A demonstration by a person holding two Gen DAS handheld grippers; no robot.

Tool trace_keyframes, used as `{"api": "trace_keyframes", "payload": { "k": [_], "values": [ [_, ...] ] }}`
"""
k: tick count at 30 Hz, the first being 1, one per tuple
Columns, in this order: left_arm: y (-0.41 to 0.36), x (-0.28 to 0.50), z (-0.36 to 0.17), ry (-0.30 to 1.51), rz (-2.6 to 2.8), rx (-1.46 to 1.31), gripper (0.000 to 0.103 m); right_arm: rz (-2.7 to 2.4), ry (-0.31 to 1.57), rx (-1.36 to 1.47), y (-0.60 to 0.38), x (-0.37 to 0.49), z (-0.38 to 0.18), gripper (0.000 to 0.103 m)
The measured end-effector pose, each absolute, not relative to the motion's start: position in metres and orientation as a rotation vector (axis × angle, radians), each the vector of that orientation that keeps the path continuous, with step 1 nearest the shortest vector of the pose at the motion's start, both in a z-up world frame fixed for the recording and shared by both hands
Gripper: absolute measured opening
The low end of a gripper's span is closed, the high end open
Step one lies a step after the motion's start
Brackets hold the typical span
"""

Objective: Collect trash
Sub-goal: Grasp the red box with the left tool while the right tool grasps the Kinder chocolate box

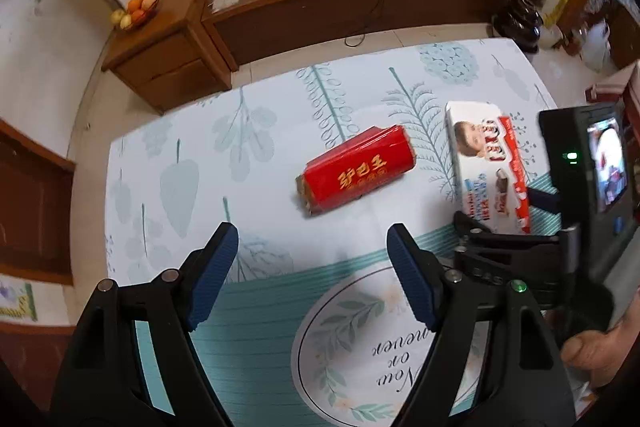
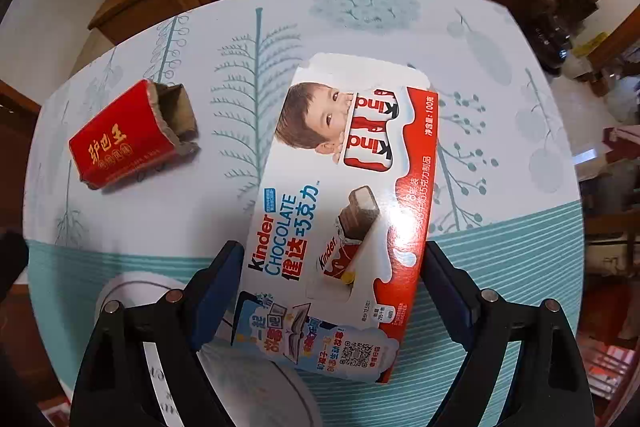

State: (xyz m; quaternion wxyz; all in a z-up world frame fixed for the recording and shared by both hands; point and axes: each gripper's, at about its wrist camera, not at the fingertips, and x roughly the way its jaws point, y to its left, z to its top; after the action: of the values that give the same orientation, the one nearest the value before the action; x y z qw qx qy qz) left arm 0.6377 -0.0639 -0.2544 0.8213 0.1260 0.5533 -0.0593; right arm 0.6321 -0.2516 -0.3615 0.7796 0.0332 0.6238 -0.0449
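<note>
Two black hand-held grippers
Left gripper (image 1: 312, 267) and right gripper (image 2: 334, 291): dark blue ribbed pads (image 1: 214, 275), round silver screws, one green light.

Glossy cardboard chocolate box (image 2: 340, 211)

The tablecloth (image 2: 360, 11) is pale blue-white with grey-teal ferns and leaves, and a teal striped band nearer the cameras. The small box (image 1: 356, 169) is red with gold lettering and brown card inside. The chocolate box (image 2: 340, 211) is white with a red edge, blue and black lettering. Both grippers (image 1: 312, 259) (image 2: 334, 287) are black with dark blue pads. The sideboard (image 1: 320, 7) is brown wood.
</note>
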Motion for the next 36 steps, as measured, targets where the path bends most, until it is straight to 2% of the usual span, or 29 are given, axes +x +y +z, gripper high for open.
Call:
{"api": "trace_keyframes", "payload": {
  "k": [13, 21, 24, 27, 28, 31, 33, 36],
  "values": [
    [-0.13, 0.672, -0.306, 1.246, -0.285, 0.567, 0.075, -0.027, 1.344, 0.164, -0.31, 0.625, -0.365, 0.087],
    [-0.149, 0.702, -0.334, 1.299, -0.299, 0.609, 0.074, 0.03, 1.343, 0.18, -0.314, 0.619, -0.366, 0.087],
    [-0.148, 0.709, -0.339, 1.317, -0.298, 0.588, 0.063, 0.054, 1.344, 0.178, -0.319, 0.616, -0.367, 0.087],
    [-0.142, 0.711, -0.338, 1.327, -0.294, 0.546, 0.06, 0.073, 1.346, 0.184, -0.323, 0.611, -0.366, 0.087],
    [-0.14, 0.711, -0.337, 1.329, -0.291, 0.532, 0.053, 0.077, 1.347, 0.186, -0.325, 0.612, -0.365, 0.087],
    [-0.131, 0.709, -0.332, 1.35, -0.27, 0.465, 0.039, 0.089, 1.348, 0.197, -0.328, 0.615, -0.361, 0.087],
    [-0.123, 0.704, -0.326, 1.361, -0.276, 0.394, 0.034, 0.097, 1.346, 0.201, -0.33, 0.611, -0.359, 0.087],
    [-0.112, 0.693, -0.32, 1.376, -0.265, 0.319, 0.03, 0.112, 1.347, 0.205, -0.331, 0.604, -0.359, 0.087]
  ]
}}
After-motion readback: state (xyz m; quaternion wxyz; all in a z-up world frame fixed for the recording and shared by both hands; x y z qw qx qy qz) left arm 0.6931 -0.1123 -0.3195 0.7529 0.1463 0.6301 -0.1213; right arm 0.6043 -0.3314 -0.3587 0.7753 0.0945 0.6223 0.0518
